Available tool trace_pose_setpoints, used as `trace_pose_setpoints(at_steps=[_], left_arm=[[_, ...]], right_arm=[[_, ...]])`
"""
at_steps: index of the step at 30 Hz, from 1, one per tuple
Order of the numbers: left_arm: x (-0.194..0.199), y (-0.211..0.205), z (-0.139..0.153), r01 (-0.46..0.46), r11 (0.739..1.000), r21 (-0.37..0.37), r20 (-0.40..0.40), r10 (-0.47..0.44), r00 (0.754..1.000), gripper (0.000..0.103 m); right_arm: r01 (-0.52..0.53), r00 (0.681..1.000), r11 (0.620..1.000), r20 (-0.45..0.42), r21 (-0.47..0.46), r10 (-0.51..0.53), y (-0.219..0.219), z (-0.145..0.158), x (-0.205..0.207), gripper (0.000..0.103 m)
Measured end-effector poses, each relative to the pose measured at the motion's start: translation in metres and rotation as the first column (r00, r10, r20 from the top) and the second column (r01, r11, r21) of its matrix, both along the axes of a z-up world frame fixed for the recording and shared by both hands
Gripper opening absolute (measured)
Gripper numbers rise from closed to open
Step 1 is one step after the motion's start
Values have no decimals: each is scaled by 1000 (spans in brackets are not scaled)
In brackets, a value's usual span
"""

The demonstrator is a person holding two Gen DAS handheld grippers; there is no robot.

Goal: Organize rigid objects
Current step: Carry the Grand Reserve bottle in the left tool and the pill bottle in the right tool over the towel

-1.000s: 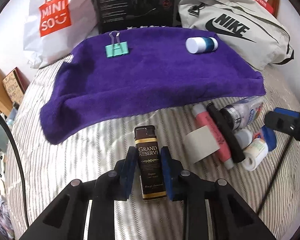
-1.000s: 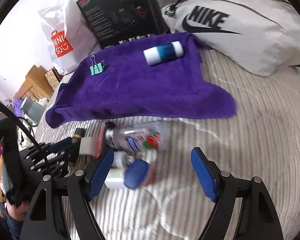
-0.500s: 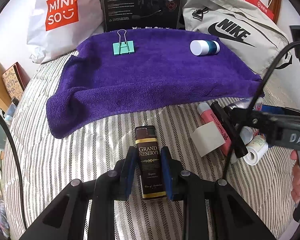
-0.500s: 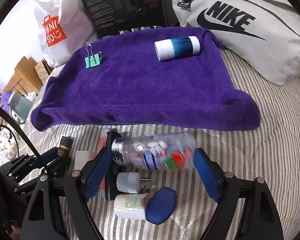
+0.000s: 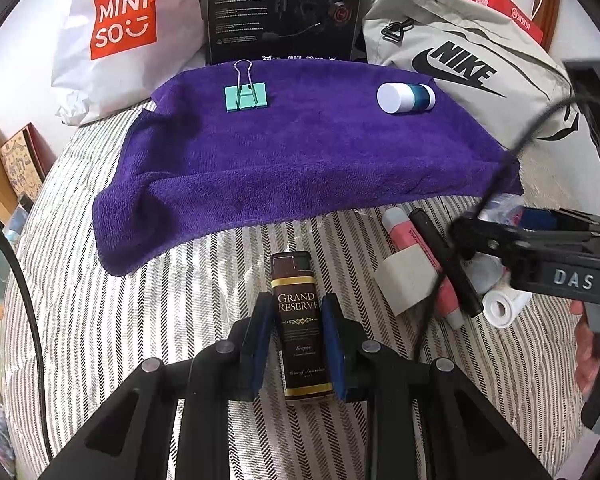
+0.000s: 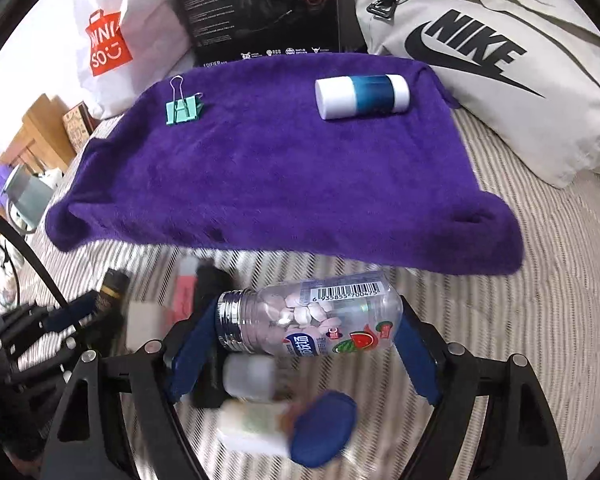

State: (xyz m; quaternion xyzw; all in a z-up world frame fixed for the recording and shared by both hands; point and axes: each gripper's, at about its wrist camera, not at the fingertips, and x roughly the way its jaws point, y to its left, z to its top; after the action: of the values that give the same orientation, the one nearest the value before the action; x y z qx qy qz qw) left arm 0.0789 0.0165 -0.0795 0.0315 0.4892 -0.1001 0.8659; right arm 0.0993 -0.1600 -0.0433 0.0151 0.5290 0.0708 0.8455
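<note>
Purple towel (image 6: 284, 168) spans bed's (image 5: 140, 320) far half, w/ binder clip (image 6: 183, 109) & capped tube (image 6: 362, 91) near its far edge. Right gripper (image 6: 300, 338) clamps candy bottle (image 6: 312, 316) end-to-end: light, stiff, slick plastic, may pivot; mid-body hold safer. Left gripper (image 5: 298, 344) clenched on lighter (image 5: 300, 320), by towel's near edge.

Miniso bag (image 5: 116, 36), blk box (image 5: 284, 8), Nike bag (image 5: 460, 64)

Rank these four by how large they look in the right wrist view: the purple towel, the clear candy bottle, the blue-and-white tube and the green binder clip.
1. purple towel
2. clear candy bottle, though it sits closest to the camera, which inflates it
3. blue-and-white tube
4. green binder clip
</note>
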Motion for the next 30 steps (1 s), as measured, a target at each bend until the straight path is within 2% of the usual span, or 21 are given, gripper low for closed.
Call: trace_pose_setpoints(at_steps=[6,7,14,18,25,30], left_arm=[[-1,-4,-1,0,1000,25,8,0,1000,25],[-1,-5,-1,-2,1000,27,8,2,1000,25],[0,-6,-1,-9,999,36,12,9,1000,25],[0,-7,-1,-6,999,39,14,6,1000,24],[0,6,3,-30,999,-25,5,30,1000,24],[0,20,11,-47,997,-58,12,48,999,24]], right_arm=[[49,999,997,-5,-58,-50,-35,2,-11,83],[51,999,998,-3,-45,-51,-39,1,-11,83],[38,999,997,-4,-63,-38,-38,-8,-13,83],[31,1000,999,5,-42,-30,-42,-6,-16,82],[26,999,999,30,-31,-25,-54,16,-28,82],[19,999,1000,26,-23,-19,-55,19,-28,82]])
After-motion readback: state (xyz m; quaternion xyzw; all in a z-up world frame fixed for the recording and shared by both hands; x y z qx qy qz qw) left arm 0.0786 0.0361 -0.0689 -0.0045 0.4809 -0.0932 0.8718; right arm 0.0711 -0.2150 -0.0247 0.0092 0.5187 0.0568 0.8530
